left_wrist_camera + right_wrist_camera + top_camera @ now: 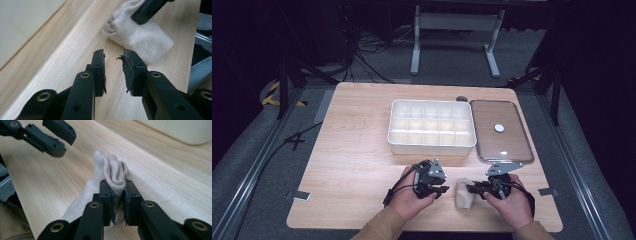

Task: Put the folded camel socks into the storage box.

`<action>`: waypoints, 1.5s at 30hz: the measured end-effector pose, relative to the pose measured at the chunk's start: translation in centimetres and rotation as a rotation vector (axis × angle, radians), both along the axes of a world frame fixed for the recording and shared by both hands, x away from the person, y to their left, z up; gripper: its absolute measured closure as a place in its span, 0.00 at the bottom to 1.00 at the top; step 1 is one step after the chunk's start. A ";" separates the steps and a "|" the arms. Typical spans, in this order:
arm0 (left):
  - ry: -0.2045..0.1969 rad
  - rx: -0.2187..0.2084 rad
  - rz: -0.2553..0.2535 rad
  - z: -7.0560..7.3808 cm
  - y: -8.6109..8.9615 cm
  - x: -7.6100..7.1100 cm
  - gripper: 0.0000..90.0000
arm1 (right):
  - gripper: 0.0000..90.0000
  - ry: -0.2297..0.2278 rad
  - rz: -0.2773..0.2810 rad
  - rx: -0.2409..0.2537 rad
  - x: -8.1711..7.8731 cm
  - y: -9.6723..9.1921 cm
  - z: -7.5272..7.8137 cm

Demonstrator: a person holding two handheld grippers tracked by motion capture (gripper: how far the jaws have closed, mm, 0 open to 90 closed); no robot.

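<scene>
A cream knitted cloth (464,196), perhaps a sock, lies folded on the wooden table near its front edge. My right gripper (117,185) is shut on a bunched fold of the cloth (113,170), which bulges up between the pads. In the high view the right gripper (472,189) reaches the cloth from the right. My left gripper (113,57) is open with nothing between its jaws and is a short way from the cloth (140,37). It sits just left of the cloth in the high view, left gripper (443,190), and shows at the upper left of the right gripper view, left gripper (67,145).
A white box (432,146) divided into several compartments stands at the table's middle. Its clear lid (502,150) lies flat to the right with a small white disc on it. The table's front edge is close under both hands.
</scene>
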State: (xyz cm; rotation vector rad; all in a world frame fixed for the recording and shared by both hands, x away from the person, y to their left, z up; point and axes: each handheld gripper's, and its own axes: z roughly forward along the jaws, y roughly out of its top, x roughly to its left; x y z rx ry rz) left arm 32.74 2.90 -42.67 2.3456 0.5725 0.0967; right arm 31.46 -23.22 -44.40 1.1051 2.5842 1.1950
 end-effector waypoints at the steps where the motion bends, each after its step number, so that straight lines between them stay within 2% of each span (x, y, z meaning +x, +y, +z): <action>1: -0.001 -0.003 0.008 0.1 0.2 0.1 0.79 | 0.88 -0.016 0.001 -0.003 0.0 -0.1 0.2; 8: -0.011 -0.016 0.053 0.7 1.8 0.7 0.79 | 0.88 -0.065 -0.008 0.007 -0.2 -0.4 1.1; 18: -0.011 -0.034 0.108 1.0 3.6 1.1 0.79 | 0.88 -0.100 -0.019 0.022 0.1 -0.6 2.4; 22: -0.013 -0.019 0.130 0.9 4.3 1.0 0.78 | 0.88 -0.122 -0.023 0.028 0.7 -0.7 3.3; 32: -0.023 -0.025 0.189 1.2 6.5 0.7 0.78 | 0.88 -0.161 -0.037 0.025 2.3 -1.0 5.5; 40: -0.026 -0.035 0.221 1.3 7.5 0.4 0.77 | 0.88 -0.177 -0.070 0.038 3.7 -1.4 6.5; 45: -0.027 -0.035 0.227 1.4 7.7 0.3 0.77 | 0.88 -0.196 -0.094 0.028 4.4 -1.8 7.4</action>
